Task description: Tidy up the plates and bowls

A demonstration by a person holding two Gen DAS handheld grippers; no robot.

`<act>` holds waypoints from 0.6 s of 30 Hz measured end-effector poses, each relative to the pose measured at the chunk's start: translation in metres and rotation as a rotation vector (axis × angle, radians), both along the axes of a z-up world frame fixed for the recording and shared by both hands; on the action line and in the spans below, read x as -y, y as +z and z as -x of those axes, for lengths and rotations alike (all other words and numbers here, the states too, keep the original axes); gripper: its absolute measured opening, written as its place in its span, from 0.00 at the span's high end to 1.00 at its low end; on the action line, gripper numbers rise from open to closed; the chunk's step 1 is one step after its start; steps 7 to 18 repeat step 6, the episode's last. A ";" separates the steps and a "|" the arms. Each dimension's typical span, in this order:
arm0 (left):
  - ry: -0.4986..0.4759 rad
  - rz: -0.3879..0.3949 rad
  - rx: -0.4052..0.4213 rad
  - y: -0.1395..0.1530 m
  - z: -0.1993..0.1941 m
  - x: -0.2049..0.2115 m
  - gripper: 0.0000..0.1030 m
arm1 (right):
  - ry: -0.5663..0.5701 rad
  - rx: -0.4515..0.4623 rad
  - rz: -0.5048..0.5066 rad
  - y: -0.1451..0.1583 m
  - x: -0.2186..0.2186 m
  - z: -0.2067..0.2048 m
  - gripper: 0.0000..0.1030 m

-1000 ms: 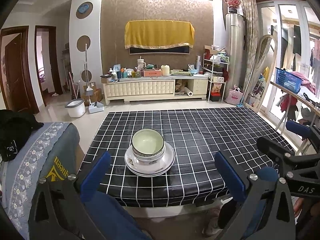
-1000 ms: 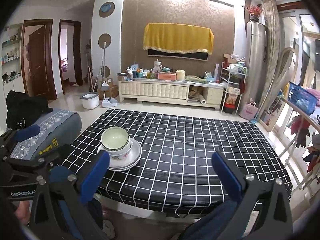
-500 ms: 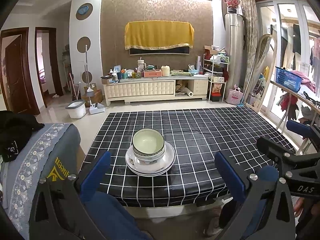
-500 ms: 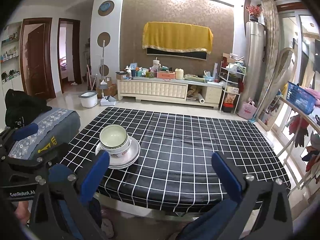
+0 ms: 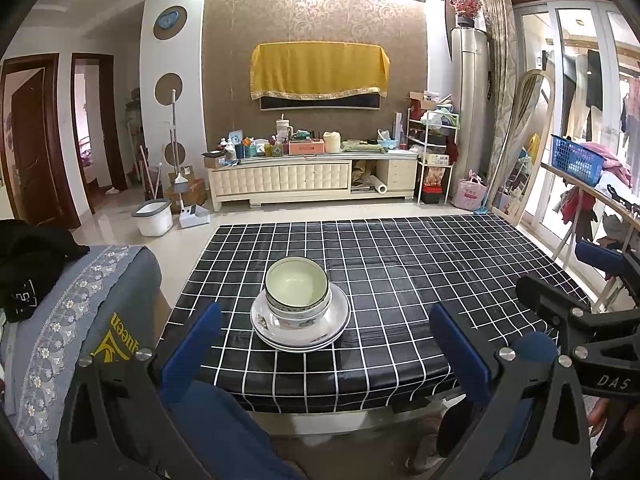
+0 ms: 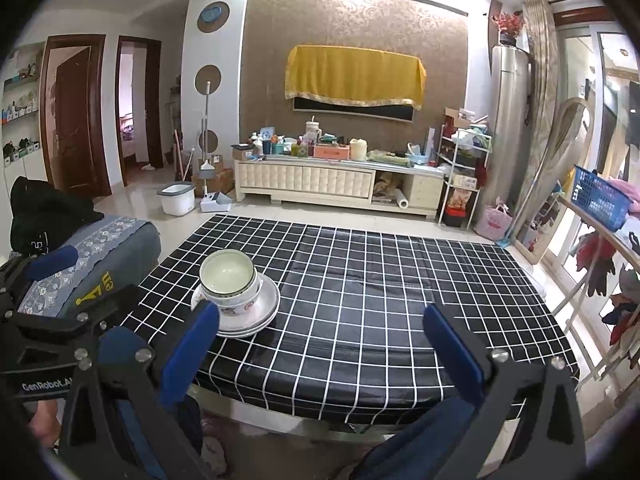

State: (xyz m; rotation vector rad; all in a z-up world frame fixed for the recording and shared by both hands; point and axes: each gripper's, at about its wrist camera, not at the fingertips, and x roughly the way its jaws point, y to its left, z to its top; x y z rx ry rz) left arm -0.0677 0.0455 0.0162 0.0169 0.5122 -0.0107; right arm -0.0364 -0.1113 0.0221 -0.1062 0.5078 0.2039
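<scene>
bowls (image 6: 229, 282) on plates (image 6: 256, 312), checkered table (image 6: 380, 300) (black)

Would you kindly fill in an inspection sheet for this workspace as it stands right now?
Surface: table under a black cloth with white grid.
Job's things: nested bowls sit on stacked plates, near the table's front edge.
Clutter: nothing seen on the table besides the stack.
Grippers: left tongs open, empty, short of the table edge; right tongs open, empty.
Cables: nothing seen.
Surroundings: grey embroidered sofa arm left of the table; crowded TV cabinet at the far wall; blue basket at right.
</scene>
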 end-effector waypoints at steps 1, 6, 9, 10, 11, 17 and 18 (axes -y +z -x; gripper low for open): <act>0.002 0.000 -0.001 0.000 0.001 0.000 0.00 | -0.002 -0.002 -0.001 0.000 0.000 0.000 0.00; 0.007 0.002 -0.003 0.000 0.002 0.001 0.00 | 0.000 -0.005 -0.002 0.001 0.000 0.000 0.00; 0.007 0.002 -0.003 0.000 0.002 0.001 0.00 | 0.000 -0.005 -0.002 0.001 0.000 0.000 0.00; 0.007 0.002 -0.003 0.000 0.002 0.001 0.00 | 0.000 -0.005 -0.002 0.001 0.000 0.000 0.00; 0.007 0.002 -0.003 0.000 0.002 0.001 0.00 | 0.000 -0.005 -0.002 0.001 0.000 0.000 0.00; 0.007 0.002 -0.003 0.000 0.002 0.001 0.00 | 0.000 -0.005 -0.002 0.001 0.000 0.000 0.00; 0.007 0.002 -0.003 0.000 0.002 0.001 0.00 | 0.000 -0.005 -0.002 0.001 0.000 0.000 0.00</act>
